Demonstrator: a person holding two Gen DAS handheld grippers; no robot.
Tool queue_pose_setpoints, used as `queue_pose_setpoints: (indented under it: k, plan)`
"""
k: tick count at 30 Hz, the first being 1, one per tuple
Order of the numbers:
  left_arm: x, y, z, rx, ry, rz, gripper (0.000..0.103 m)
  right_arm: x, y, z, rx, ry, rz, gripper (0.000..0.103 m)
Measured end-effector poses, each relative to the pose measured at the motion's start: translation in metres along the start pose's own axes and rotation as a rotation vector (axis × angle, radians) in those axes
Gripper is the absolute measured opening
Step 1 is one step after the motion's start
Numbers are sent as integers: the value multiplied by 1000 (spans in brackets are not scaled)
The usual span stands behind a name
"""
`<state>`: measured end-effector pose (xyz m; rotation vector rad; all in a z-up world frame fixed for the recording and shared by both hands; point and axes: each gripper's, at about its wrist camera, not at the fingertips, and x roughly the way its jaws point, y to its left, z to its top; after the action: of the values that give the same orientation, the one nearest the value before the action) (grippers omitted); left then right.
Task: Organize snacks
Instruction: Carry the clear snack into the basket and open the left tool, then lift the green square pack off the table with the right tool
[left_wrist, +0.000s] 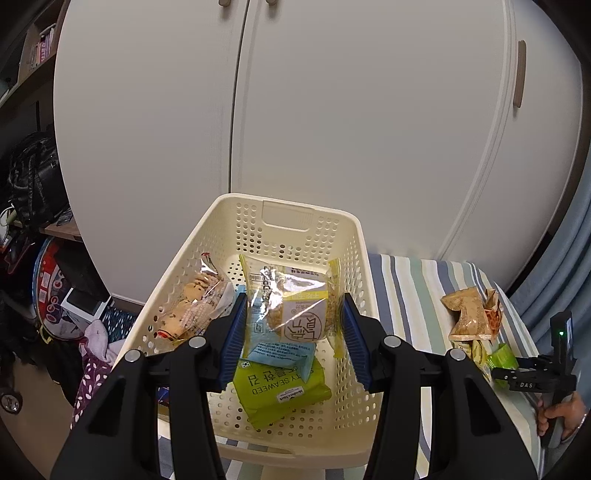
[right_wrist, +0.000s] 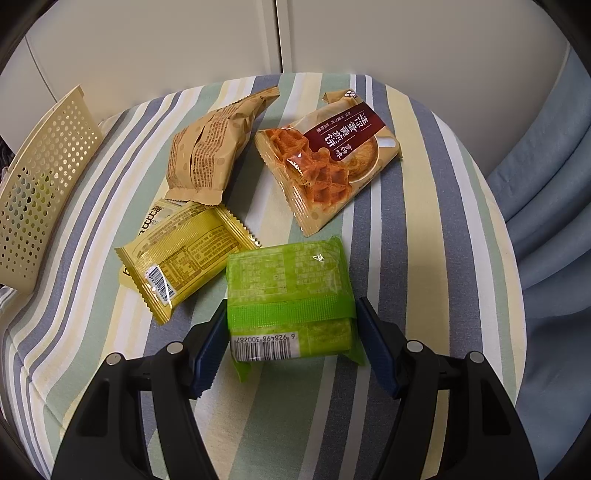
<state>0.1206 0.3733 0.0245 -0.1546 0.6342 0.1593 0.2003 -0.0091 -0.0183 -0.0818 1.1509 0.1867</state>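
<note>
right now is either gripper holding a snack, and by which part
The right gripper brackets the green packet at its side edges near the barcode end; firm contact cannot be told. The left gripper brackets the clear yellow-labelled packet over the basket, jaws apparently open.

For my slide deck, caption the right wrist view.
Open right gripper straddles a green snack packet on striped cloth.
</note>
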Motion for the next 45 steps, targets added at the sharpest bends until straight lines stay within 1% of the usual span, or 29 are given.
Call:
queue_pose_setpoints:
  k: [2, 3, 4, 5, 6, 7, 9, 14, 23, 28, 32, 37, 45]
  plan:
    - [0, 3, 1, -8, -1, 4, 51, 0, 0, 0, -2, 0, -2, 67]
    - [1, 3, 0, -13, -1, 5, 54, 0, 0, 0, -2, 0, -3, 67]
    - [0, 5, 0, -20, -3, 13, 63, 0, 0, 0, -2, 0, -4, 67]
    - [0, 6, 1, -26, -5, 20, 70, 0, 1, 0, -2, 0, -5, 67]
    - [-1, 8, 1, -32, -11, 26, 85, 0, 1, 0, -3, 1, -6, 67]
    - [-3, 11, 2, -39, -20, 35, 98, 0, 1, 0, -4, 1, -7, 67]
    - [-8, 15, 2, -49, -36, 62, 99, 0, 2, 0, -7, 2, -11, 67]
    - [-8, 20, 3, -57, -28, 99, 99, 1, 4, 0, -16, 5, -24, 67]
    - [-13, 33, 3, -85, -46, 133, 100, 1, 5, 1, -20, 5, -32, 67]
    - [-13, 37, 2, -91, -51, 142, 100, -3, 7, 0, -25, -9, -67, 63]
    - [-11, 41, 1, -88, -50, 176, 100, -14, -1, -2, 24, -45, -39, 63]
    - [-10, 47, 1, -108, -47, 171, 100, -27, -9, -6, 91, -82, -18, 63]
    - [-12, 54, 1, -122, -58, 186, 100, -35, -7, -11, 119, -98, -1, 63]
